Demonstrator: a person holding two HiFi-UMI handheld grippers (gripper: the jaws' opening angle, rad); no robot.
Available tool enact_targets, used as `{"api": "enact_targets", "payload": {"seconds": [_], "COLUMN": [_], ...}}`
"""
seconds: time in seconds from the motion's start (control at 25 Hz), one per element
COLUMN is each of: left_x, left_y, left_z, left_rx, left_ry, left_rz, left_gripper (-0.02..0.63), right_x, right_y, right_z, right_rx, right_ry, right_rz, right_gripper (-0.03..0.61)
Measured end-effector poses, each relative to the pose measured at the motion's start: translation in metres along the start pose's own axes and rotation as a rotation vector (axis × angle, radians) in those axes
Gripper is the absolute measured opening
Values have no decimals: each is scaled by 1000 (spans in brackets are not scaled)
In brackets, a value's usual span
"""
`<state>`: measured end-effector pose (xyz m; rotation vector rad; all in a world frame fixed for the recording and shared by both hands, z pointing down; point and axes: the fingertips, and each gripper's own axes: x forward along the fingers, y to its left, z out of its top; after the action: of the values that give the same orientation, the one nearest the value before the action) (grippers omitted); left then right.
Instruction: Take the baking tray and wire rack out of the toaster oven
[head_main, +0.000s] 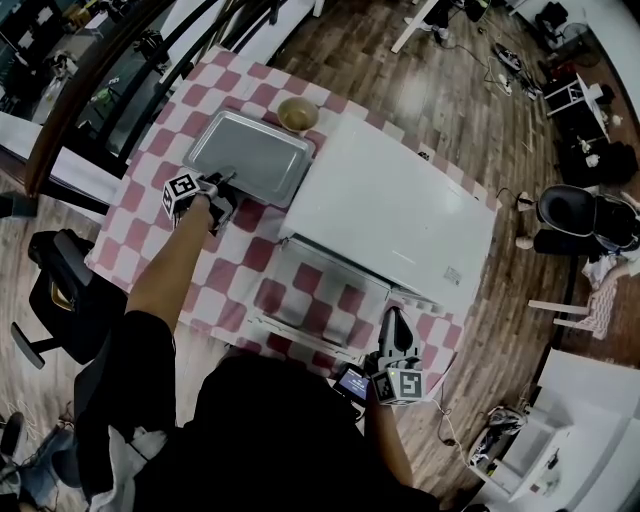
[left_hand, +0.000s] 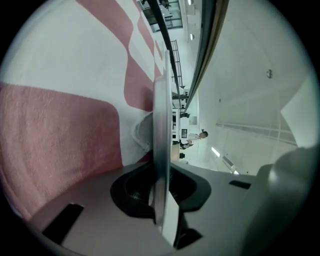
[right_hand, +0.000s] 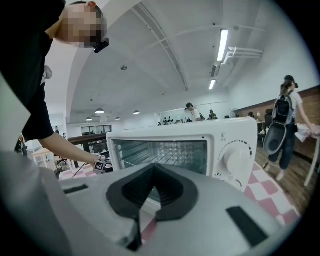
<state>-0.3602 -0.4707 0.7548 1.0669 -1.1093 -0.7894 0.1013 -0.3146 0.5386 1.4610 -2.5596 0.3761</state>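
The silver baking tray (head_main: 250, 153) lies flat on the red-and-white checked cloth, left of the white toaster oven (head_main: 395, 210). My left gripper (head_main: 222, 183) is shut on the tray's near rim. In the left gripper view the tray (left_hand: 161, 125) shows edge-on, pinched between the left gripper's (left_hand: 162, 200) pads. The oven door (head_main: 322, 298) hangs open toward me. My right gripper (head_main: 392, 318) is at the oven's front right corner, shut on nothing. In its own view the right gripper (right_hand: 145, 202) faces the toaster oven (right_hand: 227, 137), and the wire rack (right_hand: 167, 156) sits inside the cavity.
A brownish bowl (head_main: 297, 114) stands at the tray's far right corner. The oven's round knob (right_hand: 235, 160) is right of the cavity. A black chair (head_main: 60, 290) stands left of the table. People stand in the background of the right gripper view.
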Motion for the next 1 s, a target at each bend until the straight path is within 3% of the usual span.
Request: {"api": "enact_targets", "payload": {"seconds": [0.12,0.32,0.6,0.8,1.0], "left_x": [2,0,-45,-104,-172], "left_y": [-3,-9,-5,-24,-87], "left_z": [-1,-2,-2,-7,-37], "left_rx": [-6,-17,-7,32,206], "left_ry": [1,13,21,-5,-1], "left_rz": [30,64,84,-25,-216], "left_gripper": [85,237,250,244,214], "right_x": [-1,3,-2,-15,-43], "right_y": [-1,8,20,45,78], "right_z": [-5,-1,10,23,37], "right_rx": [-15,-5,-10,-23,-51], "right_ry": [7,-15,-65,-123,-189], "right_rz": [1,12,17,44,54], "right_gripper": [3,3,3,3,3]}}
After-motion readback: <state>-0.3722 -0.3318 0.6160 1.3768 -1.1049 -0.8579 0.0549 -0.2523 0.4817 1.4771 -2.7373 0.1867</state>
